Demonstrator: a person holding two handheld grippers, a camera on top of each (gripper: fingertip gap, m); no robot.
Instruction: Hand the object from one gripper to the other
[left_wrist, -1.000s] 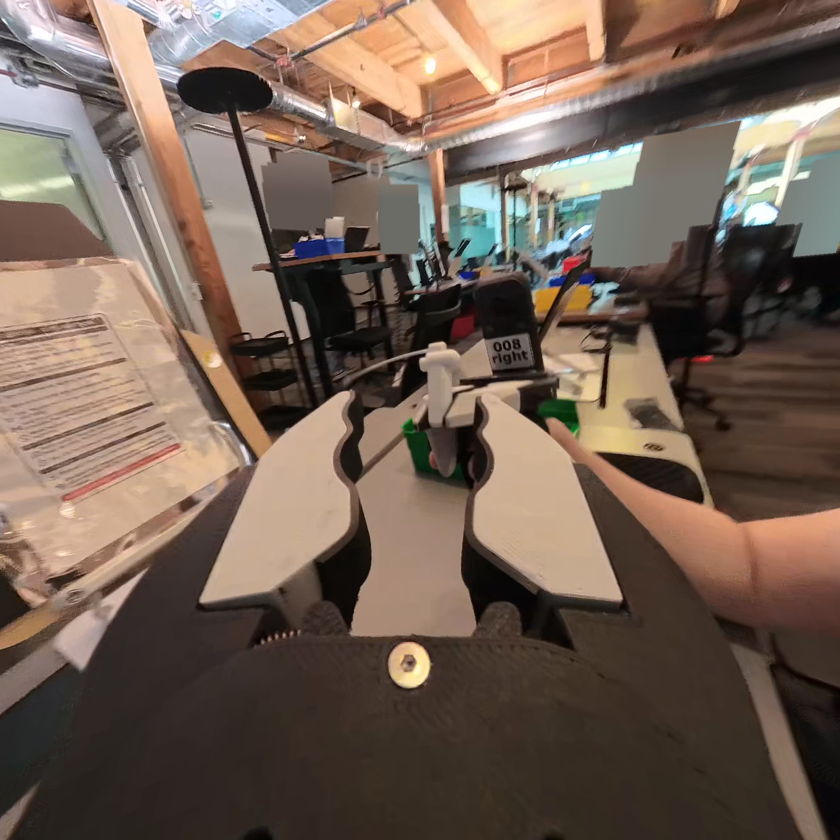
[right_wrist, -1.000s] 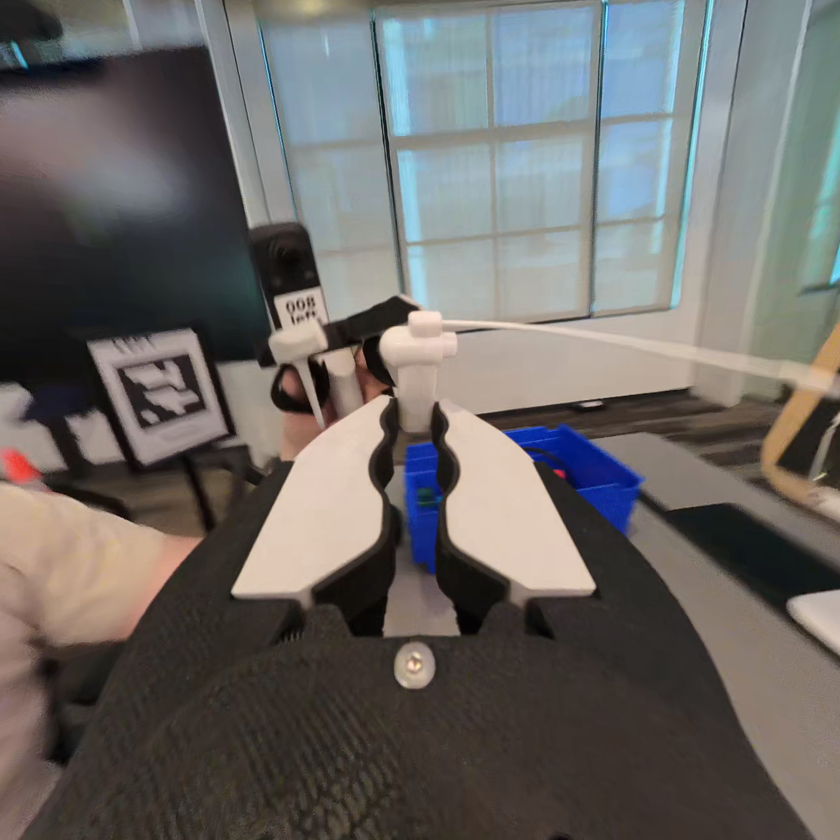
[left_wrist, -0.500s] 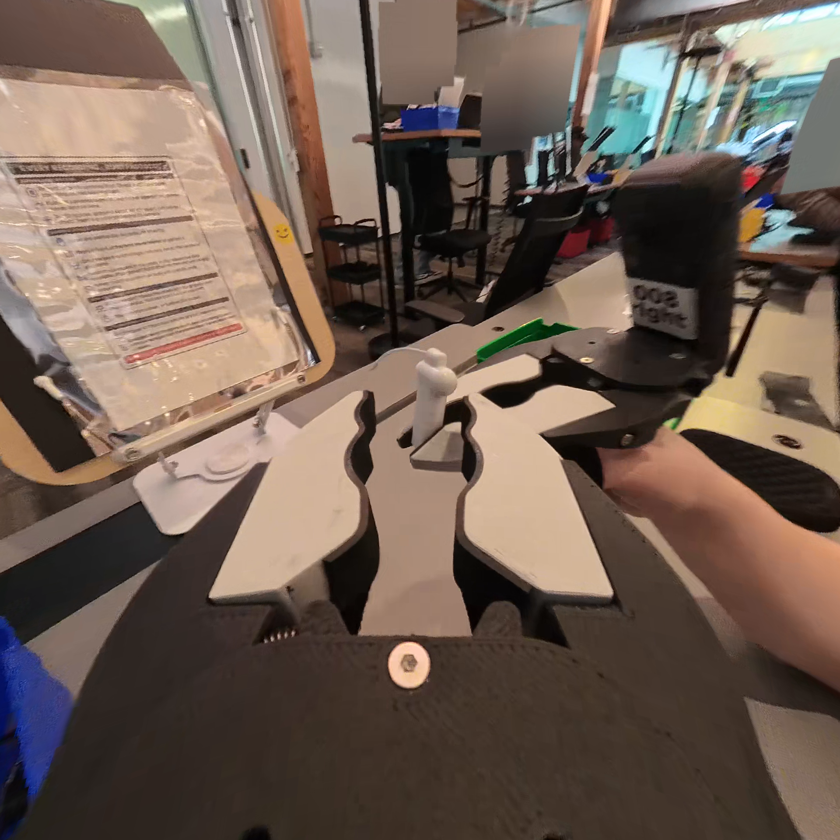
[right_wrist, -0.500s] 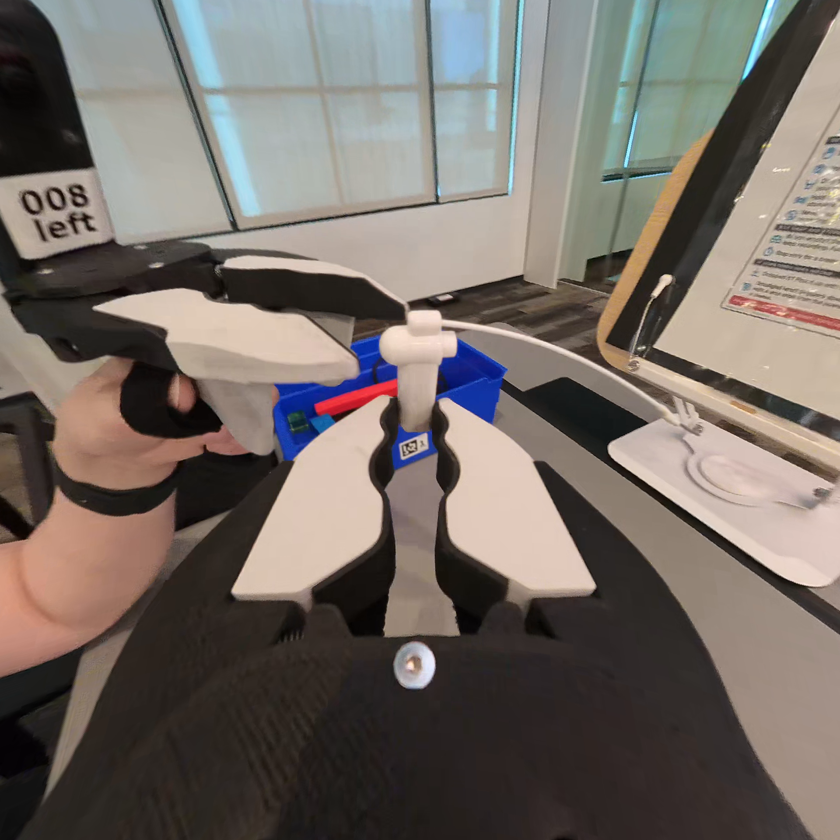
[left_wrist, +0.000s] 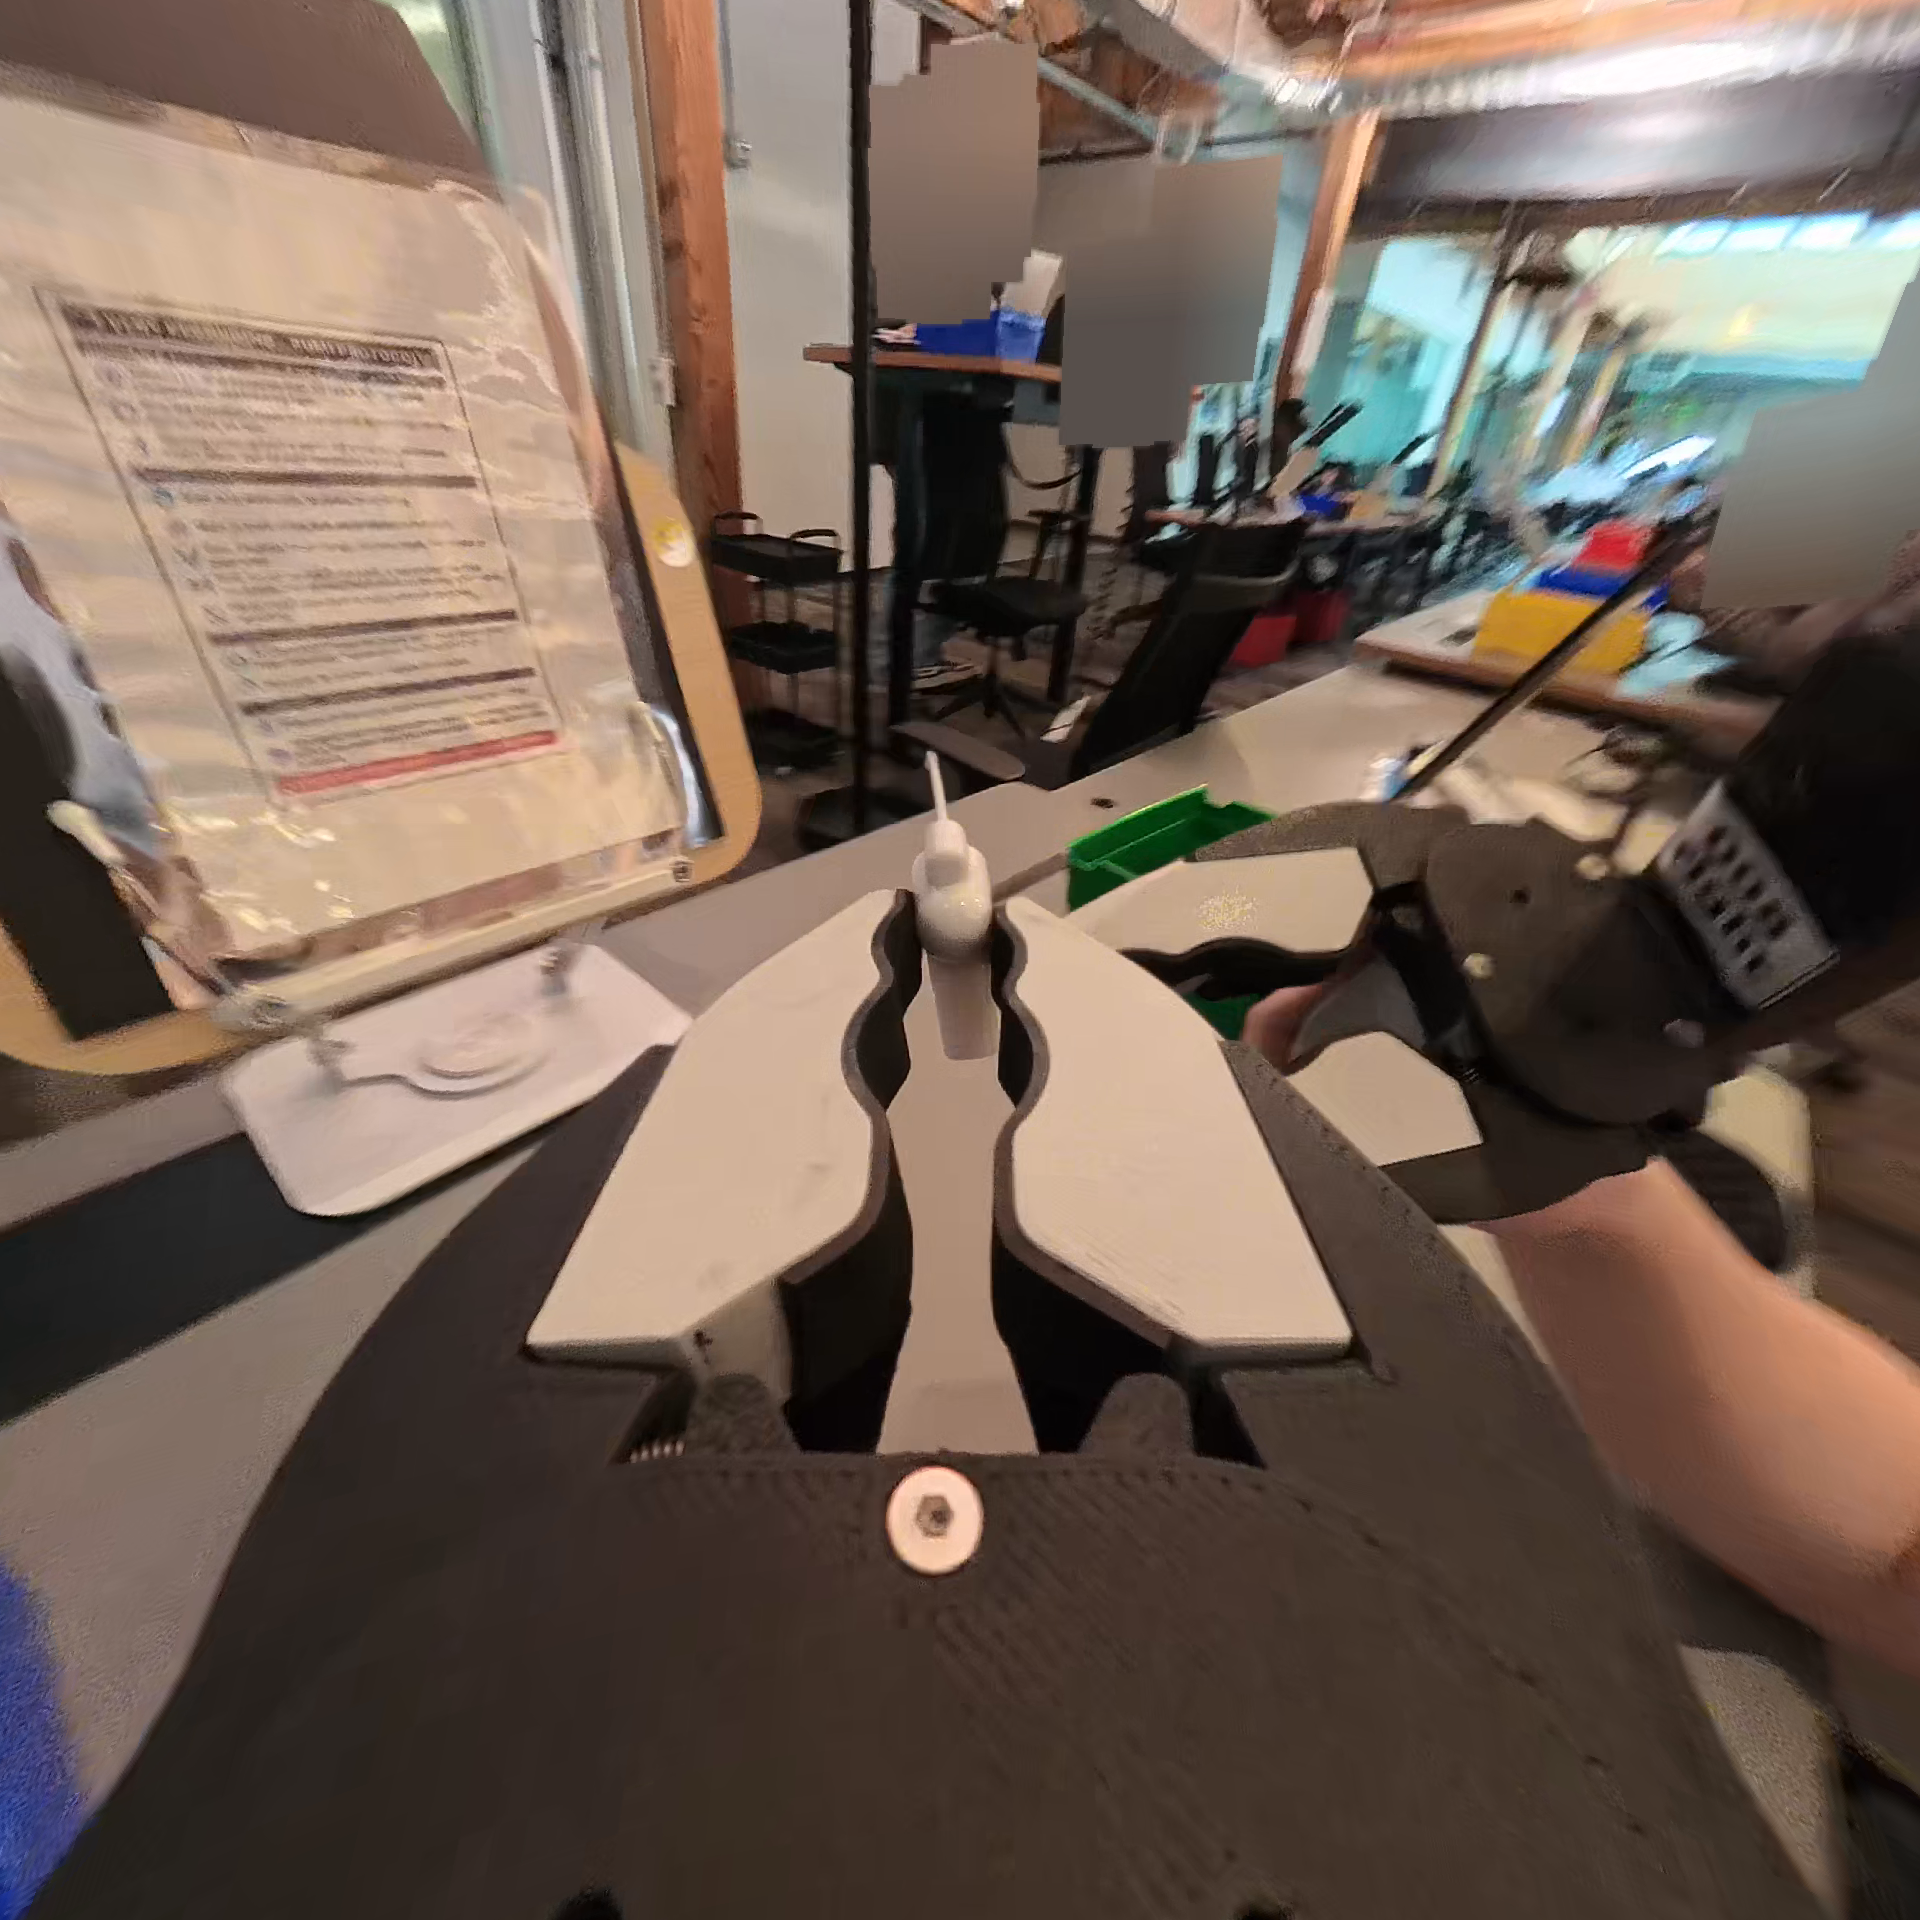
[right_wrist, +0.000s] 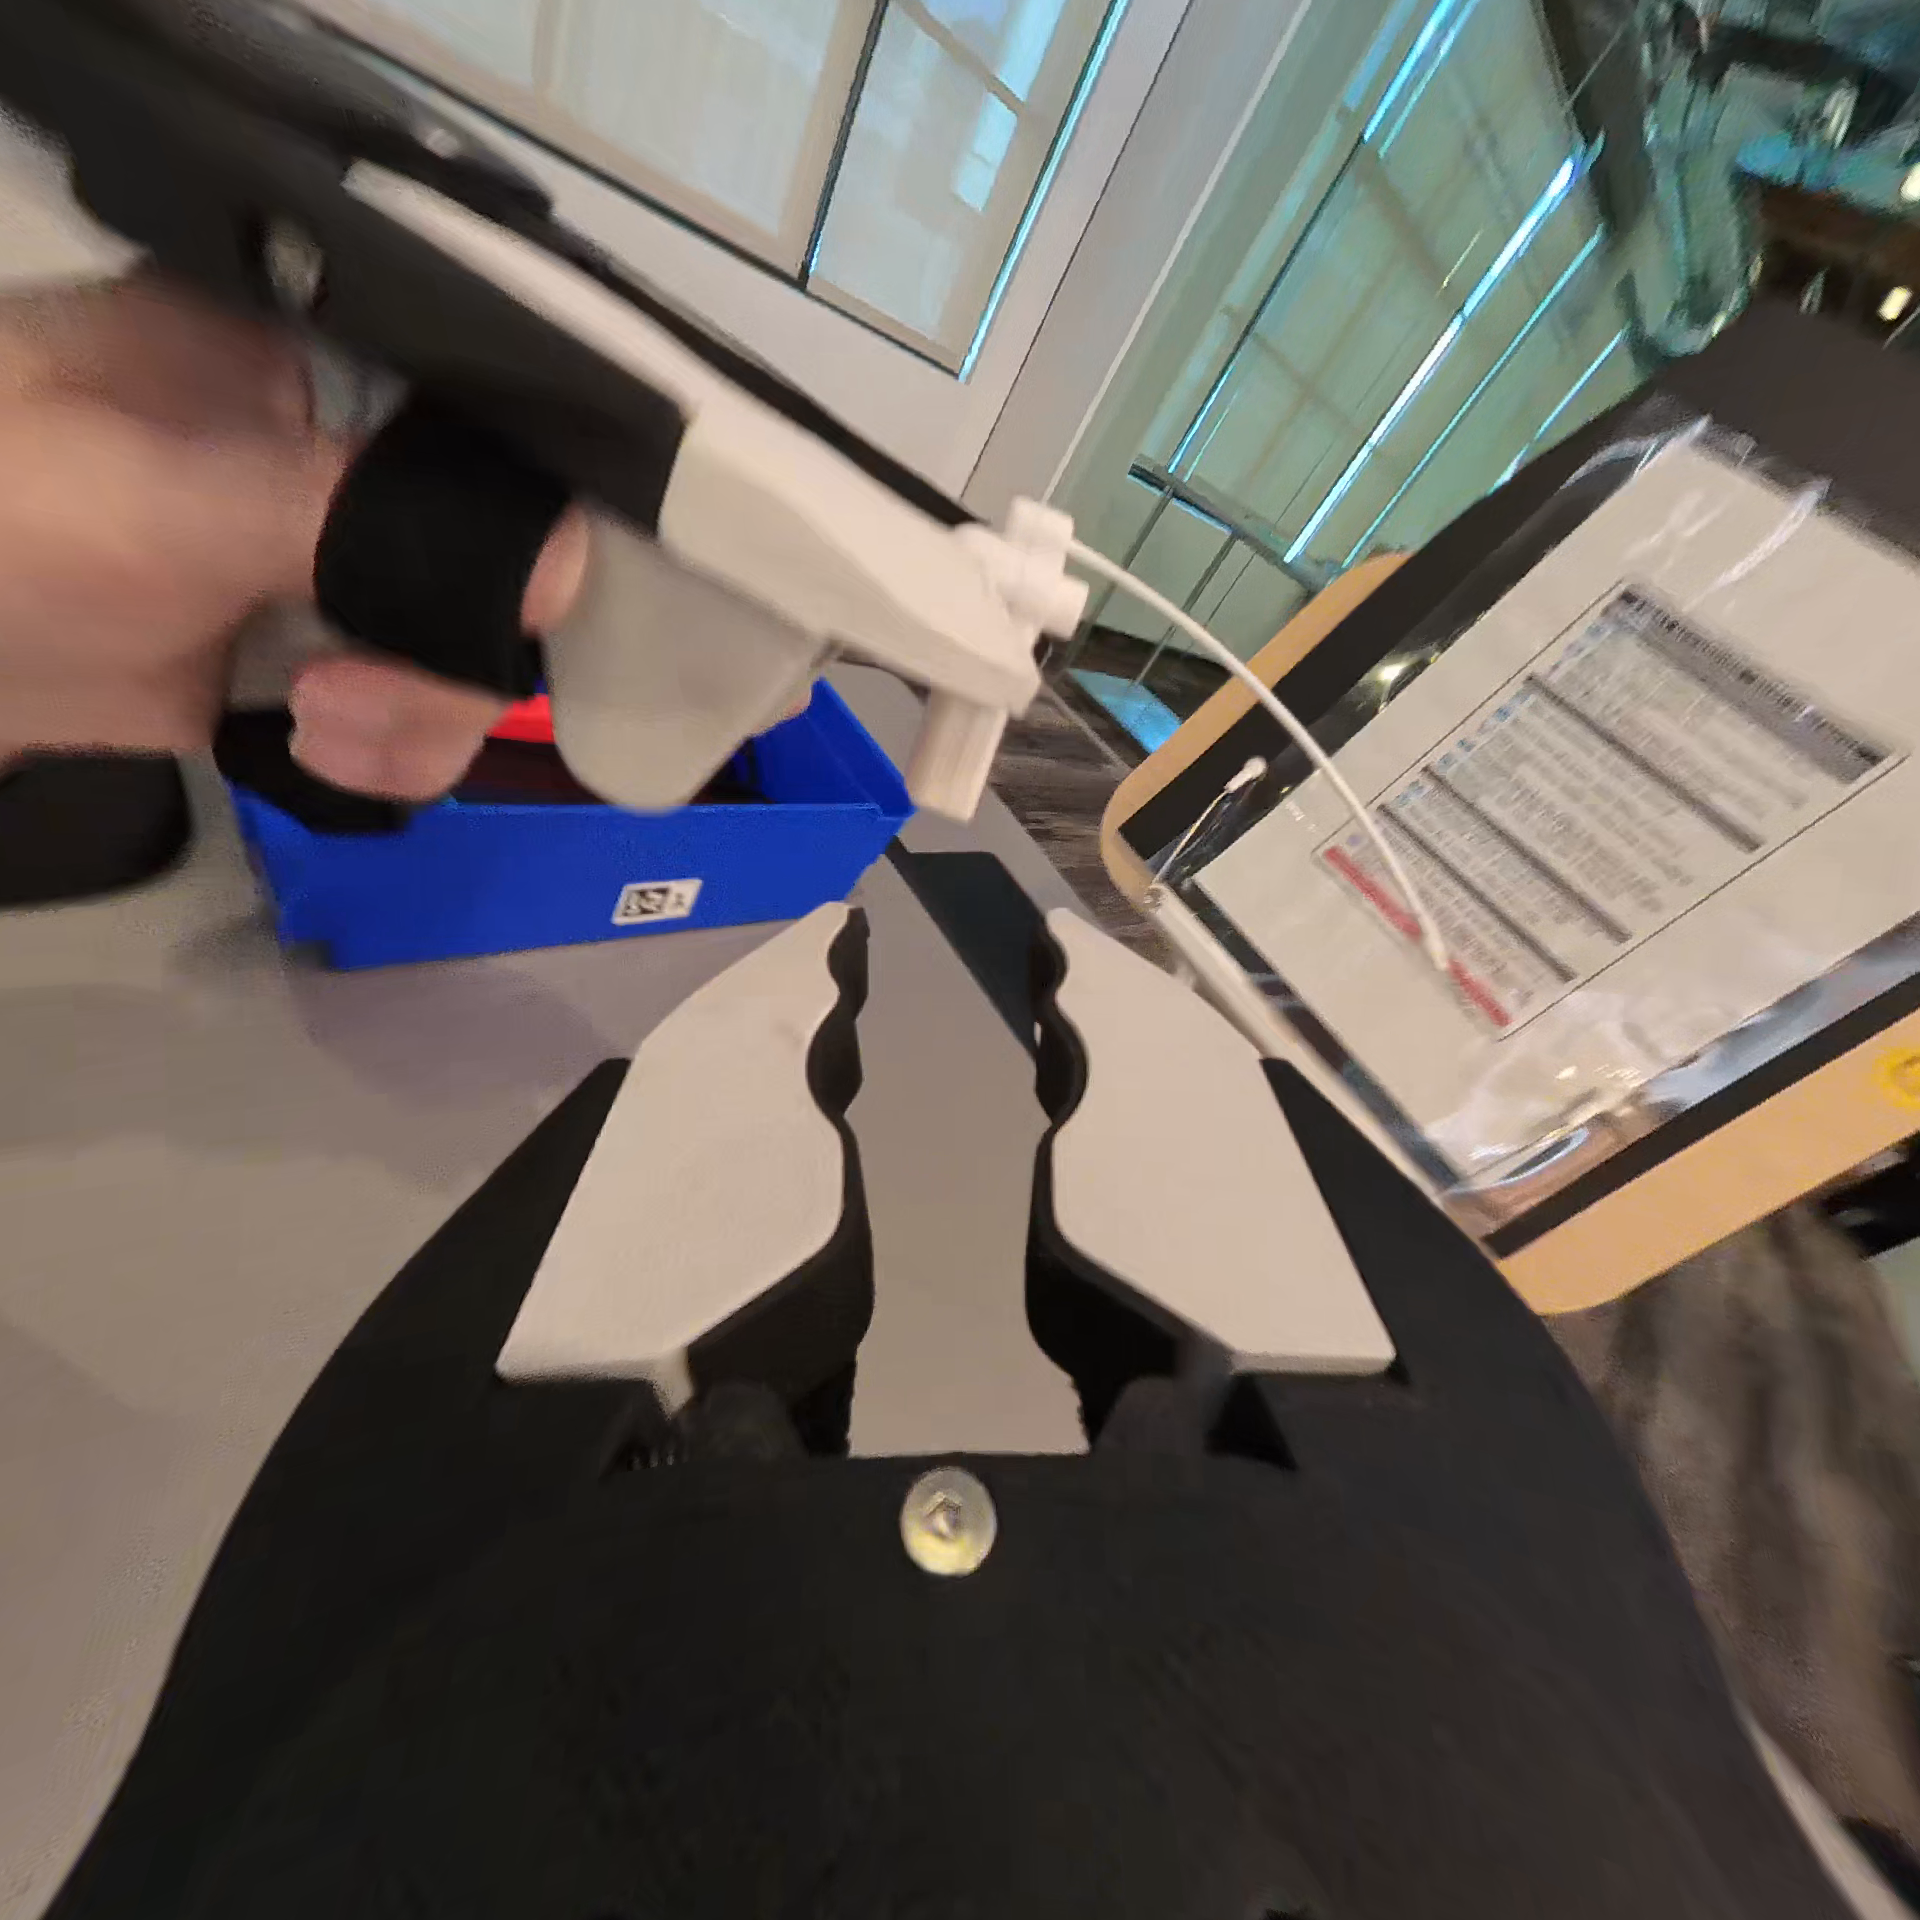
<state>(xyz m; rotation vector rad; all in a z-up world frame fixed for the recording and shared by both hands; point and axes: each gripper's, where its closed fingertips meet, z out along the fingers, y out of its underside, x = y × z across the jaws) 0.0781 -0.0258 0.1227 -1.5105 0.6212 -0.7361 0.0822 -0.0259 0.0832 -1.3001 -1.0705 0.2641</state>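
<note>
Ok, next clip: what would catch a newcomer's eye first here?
The small white plug with its thin cord, pinched at the fingertips of the left gripper, in the middle of the left wrist view. Next, the right gripper, open and empty over the grey table, with a blue bin beyond it. A plastic-covered printed sheet on a tilted stand sits to one side.

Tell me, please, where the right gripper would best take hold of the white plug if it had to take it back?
Probably the square stem that sticks out below the left gripper. The left jaws cover the plug's middle and the cable leaves its top, so only the stem is free. The open right gripper should come from underneath, jaws straddling it.
</note>
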